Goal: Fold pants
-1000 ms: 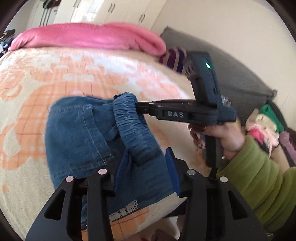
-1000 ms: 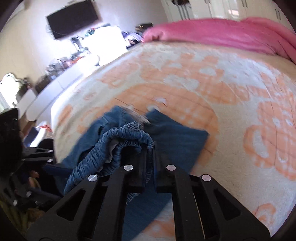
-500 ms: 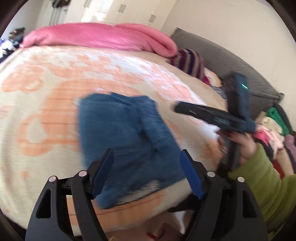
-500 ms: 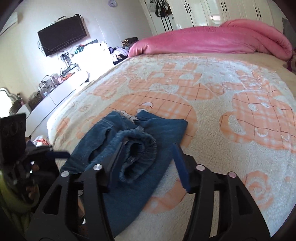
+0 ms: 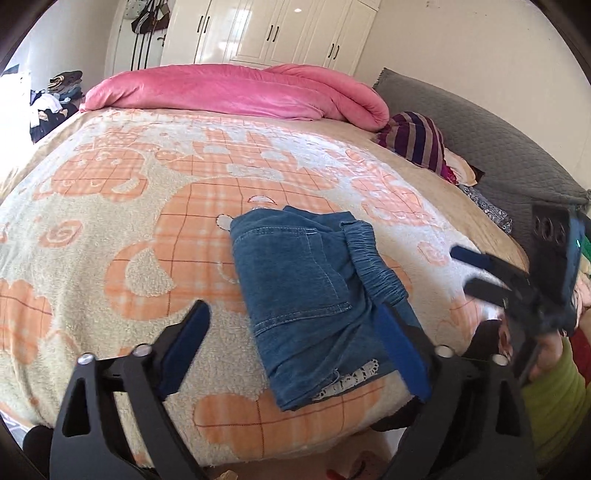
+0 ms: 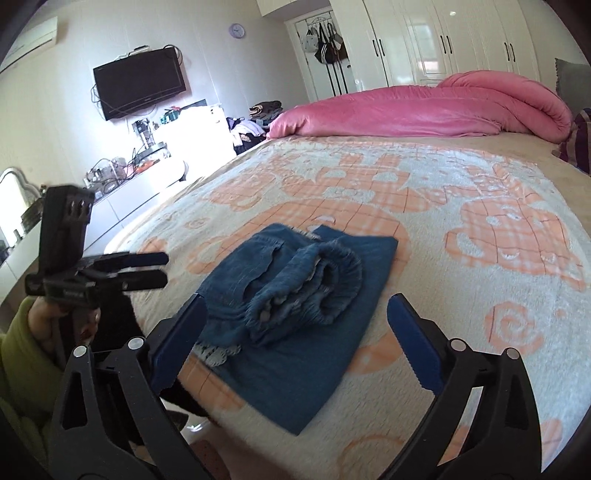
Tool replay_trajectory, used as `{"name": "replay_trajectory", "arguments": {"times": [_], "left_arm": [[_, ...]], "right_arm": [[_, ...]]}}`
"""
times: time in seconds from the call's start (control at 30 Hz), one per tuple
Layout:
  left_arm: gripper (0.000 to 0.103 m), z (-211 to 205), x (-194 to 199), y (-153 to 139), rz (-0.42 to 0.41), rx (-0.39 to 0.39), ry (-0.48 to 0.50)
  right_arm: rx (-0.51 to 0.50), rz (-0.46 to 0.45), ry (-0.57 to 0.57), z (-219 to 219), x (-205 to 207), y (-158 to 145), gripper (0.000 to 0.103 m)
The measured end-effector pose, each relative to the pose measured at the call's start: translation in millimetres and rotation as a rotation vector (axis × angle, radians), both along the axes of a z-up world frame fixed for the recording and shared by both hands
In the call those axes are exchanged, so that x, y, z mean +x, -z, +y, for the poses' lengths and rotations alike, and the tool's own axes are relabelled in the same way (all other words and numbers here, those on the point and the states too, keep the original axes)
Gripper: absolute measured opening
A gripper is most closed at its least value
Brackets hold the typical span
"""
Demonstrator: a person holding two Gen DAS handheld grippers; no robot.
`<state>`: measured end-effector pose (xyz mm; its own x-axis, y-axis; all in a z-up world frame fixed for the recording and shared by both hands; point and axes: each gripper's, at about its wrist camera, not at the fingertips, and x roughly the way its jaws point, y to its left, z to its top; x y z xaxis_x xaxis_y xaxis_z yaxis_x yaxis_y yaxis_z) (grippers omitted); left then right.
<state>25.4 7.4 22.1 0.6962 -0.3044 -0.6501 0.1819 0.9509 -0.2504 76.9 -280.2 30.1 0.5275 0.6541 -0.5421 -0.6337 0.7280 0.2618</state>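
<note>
Lying near the front edge of the bed: one pair of blue denim pants (image 5: 310, 295), folded into a compact rectangle on the fleecy cream blanket with orange check pattern (image 5: 110, 229).

- Waistband: the gathered elastic waistband (image 6: 325, 280) sits on top of the bundle, bunched and slightly raised – not pressed flat. A strip of white lace trim (image 5: 351, 380) peeks out at the near edge.
- Left gripper (image 5: 295, 354): black frame, blue pads, jaws opening and spread wide. In its own view the pants show between the pads, yet neither pad visibly presses on the cloth; in the right wrist view the same tool is seen from the side, clear of the bundle.
- Right gripper (image 6: 295, 343): likewise black with blue pads, jaws opening, nothing pinched; the bundle lies ahead of it on the blanket. The left wrist view shows it off to the side, apart from the denim, held by a hand in a green sleeve (image 5: 554, 402).
- Other items: rolled pink quilt (image 5: 236, 92) along the far side of the bed; striped purple cloth (image 5: 417, 142) beside it; white wardrobe doors (image 5: 295, 33) behind; wall-mounted black television (image 6: 138, 83).

Step in hand, by judgement: release after the last fold – both tools let go. Task appears nearly complete. Next move would call for little more than flattening the raised waistband or squaring the bundle.
</note>
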Motion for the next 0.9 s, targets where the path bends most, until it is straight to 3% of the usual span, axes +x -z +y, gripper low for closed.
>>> {"name": "replay_trajectory", "arguments": {"times": [0.2,0.23,0.3,0.4,0.53,0.67,0.73,0.77,0.8,0.9], "left_arm": [[0.095,7.7,6.5,5.2,0.015,-0.009,-0.035],[0.095,10.0,9.1,8.5,0.026,-0.015,-0.043],[0.095,13.4,12.0,13.0,0.041,-0.023,-0.053],[0.095,22.9,17.4,20.8,0.066,-0.032,-0.085],[0.095,27.6,32.4,23.8,0.077,-0.040,-0.090],[0.094,21.7,55.4,28.0,0.091,-0.040,-0.068],[0.094,15.8,69.3,35.4,0.117,-0.029,-0.061],[0.094,12.7,74.6,38.6,0.124,-0.022,-0.059],[0.094,10.5,77.9,41.0,0.128,-0.013,-0.059],[0.094,7.0,85.7,50.5,0.142,0.022,-0.065]], "right_arm": [[-0.053,-0.031,-0.086,22.3,-23.7,4.4,0.091],[-0.067,-0.034,-0.108,28.7,-26.1,4.8,0.087],[-0.069,-0.021,-0.160,41.0,-26.8,5.0,0.064],[-0.113,-0.030,-0.243,66.9,-29.8,6.8,0.047],[-0.228,-0.080,-0.339,103.5,-36.8,14.8,0.041],[-0.354,-0.126,-0.361,122.5,-34.7,29.6,0.041],[-0.381,-0.112,-0.369,127.0,-32.6,37.8,0.028],[-0.369,-0.100,-0.393,127.0,-34.7,39.4,0.013],[-0.357,-0.089,-0.413,126.7,-39.0,40.1,0.008],[-0.364,-0.086,-0.453,127.4,-52.3,41.8,0.006]]}}
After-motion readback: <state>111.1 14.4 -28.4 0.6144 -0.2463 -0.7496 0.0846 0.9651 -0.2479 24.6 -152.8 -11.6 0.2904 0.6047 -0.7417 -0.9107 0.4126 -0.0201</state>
